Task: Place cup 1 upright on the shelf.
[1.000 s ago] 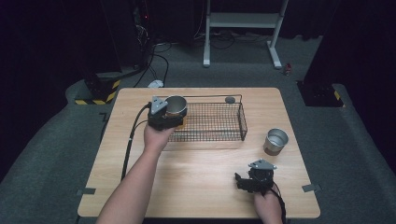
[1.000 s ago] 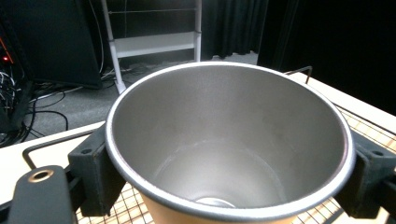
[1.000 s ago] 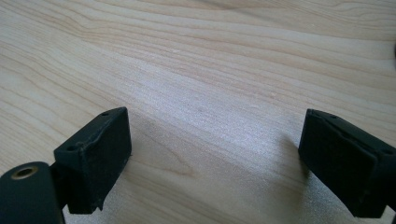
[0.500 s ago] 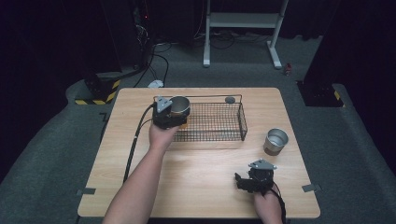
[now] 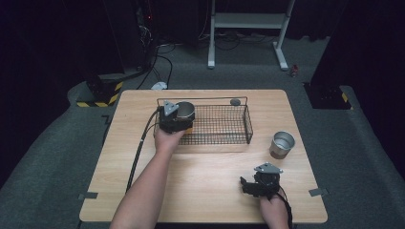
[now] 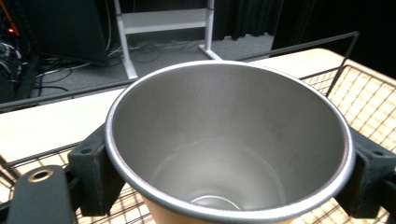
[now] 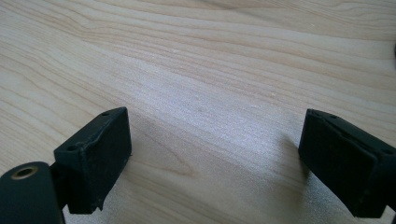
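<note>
Wooden table (image 5: 200, 191) underlying scene. We are clamping left gripper (image 5: 177, 118) on steel cup (image 6: 229, 144), over wire basket (image 5: 224, 125) left end. Right gripper (image 7: 215, 158) resting, jaws apart, holding nothing.

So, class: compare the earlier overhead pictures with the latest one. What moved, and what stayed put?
The left tool, shut on a steel cup, carried it slightly right and lower into the wire basket at its left end. The right tool, the second cup and the basket stayed where they were.
</note>
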Demonstrator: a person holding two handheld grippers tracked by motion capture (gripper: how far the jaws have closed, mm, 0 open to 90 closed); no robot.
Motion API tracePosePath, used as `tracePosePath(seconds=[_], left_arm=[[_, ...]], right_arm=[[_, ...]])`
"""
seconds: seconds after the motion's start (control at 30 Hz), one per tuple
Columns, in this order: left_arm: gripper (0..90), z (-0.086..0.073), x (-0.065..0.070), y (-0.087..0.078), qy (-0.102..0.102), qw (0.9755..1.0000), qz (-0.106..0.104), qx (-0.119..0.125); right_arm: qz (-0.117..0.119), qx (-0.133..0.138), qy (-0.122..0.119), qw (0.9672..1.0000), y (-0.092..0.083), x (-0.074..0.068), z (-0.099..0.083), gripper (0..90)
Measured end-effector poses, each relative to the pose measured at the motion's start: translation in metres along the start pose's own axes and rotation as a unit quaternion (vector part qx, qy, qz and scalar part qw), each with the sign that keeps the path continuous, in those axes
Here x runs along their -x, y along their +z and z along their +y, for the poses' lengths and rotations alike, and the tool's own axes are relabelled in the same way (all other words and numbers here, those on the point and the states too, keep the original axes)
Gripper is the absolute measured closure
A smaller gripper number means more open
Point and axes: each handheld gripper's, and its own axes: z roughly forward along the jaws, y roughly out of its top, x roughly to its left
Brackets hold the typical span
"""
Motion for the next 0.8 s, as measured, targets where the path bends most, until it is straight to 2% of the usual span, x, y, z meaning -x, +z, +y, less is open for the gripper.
tracePosePath(seconds=[0.13,0.2,0.33,0.5,0.8], left_arm=[[13.6,0.0,-0.001,-0.001,-0.005,0.9999,0.008,-0.007],[13.7,-0.001,-0.001,-0.001,0.001,0.9998,0.012,-0.014],[13.6,-0.004,-0.002,-0.002,-0.002,0.9998,0.011,-0.017],[13.6,-0.011,-0.002,-0.002,0.009,0.9993,0.025,-0.026],[13.6,-0.017,0.0,0.0,0.012,0.9994,0.022,-0.024]], right_arm=[[0.0,0.0,0.0,1.0,0.0,0.0,0.0,9.5],[0.0,0.0,-0.001,1.0,0.0,0.0,0.0,9.5],[0.0,-0.001,0.0,1.0,0.0,0.0,0.0,9.5],[0.0,0.0,0.0,1.0,0.0,0.0,0.0,9.4],[0.0,0.0,0.0,1.0,0.0,0.0,0.0,9.4]])
